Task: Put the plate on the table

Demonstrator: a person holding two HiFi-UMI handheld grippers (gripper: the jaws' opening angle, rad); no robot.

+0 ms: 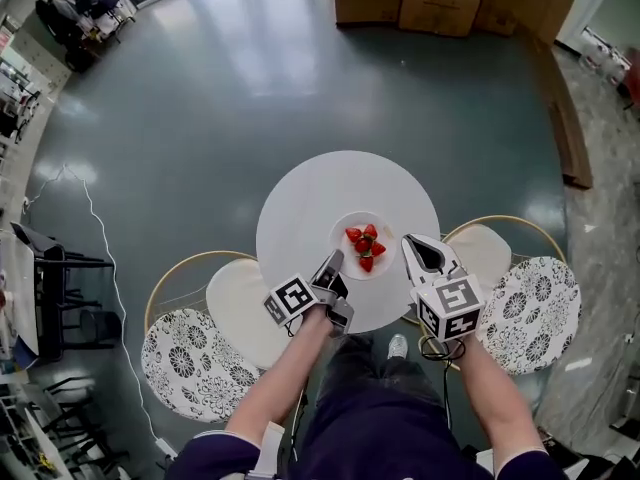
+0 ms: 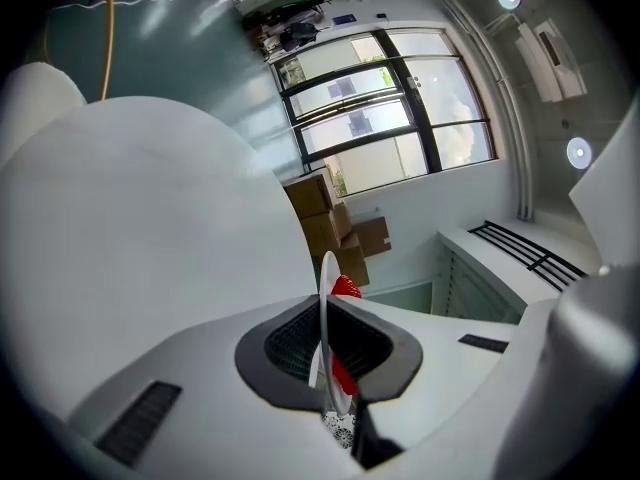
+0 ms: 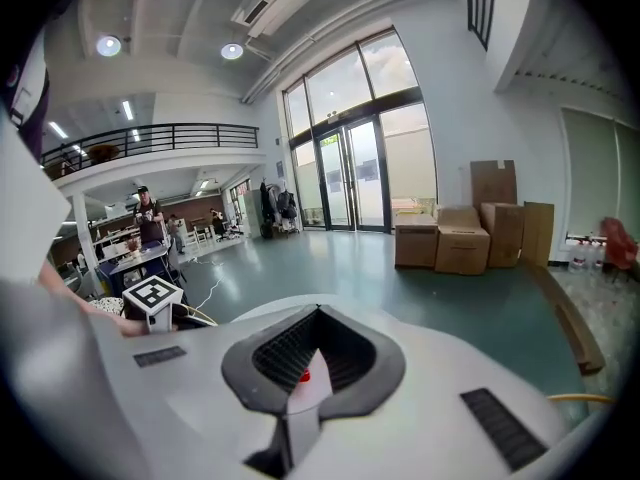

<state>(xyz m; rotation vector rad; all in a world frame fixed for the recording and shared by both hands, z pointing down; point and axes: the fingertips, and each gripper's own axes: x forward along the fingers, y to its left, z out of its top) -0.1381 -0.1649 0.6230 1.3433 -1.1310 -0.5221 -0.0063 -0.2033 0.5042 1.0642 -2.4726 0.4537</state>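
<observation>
The plate (image 1: 343, 252) of strawberries (image 1: 366, 247) sits over the near half of the round white counter (image 1: 300, 208), toward the person; no view settles whether it rests on the surface or hangs just above it.

The left tongs (image 1: 332, 265) come in at the plate's left rim, angled up and to the right. They are rolled onto their side, so the two jaws stand one above and one below the rim. In the left gripper view the rim (image 2: 325, 313) runs edge-on as a thin white line between the dark pads, which are clamped on it, and a red berry (image 2: 345, 288) shows just behind it. The left forearm (image 1: 285, 368) stretches out from the body toward the plate, with the marker cube (image 1: 292, 300) on the side nearer the person.

The right tongs (image 1: 410, 245) lie just beside the plate's right rim, held level and pointing away from the person with a slight lean toward the plate. In the right gripper view their jaws stand side by side with the tips drawn together. Only a sliver of white and a red spot show through the hollow between the pads. They hold nothing I can make out. The right forearm (image 1: 490, 388) reaches forward on the plate's right.
</observation>
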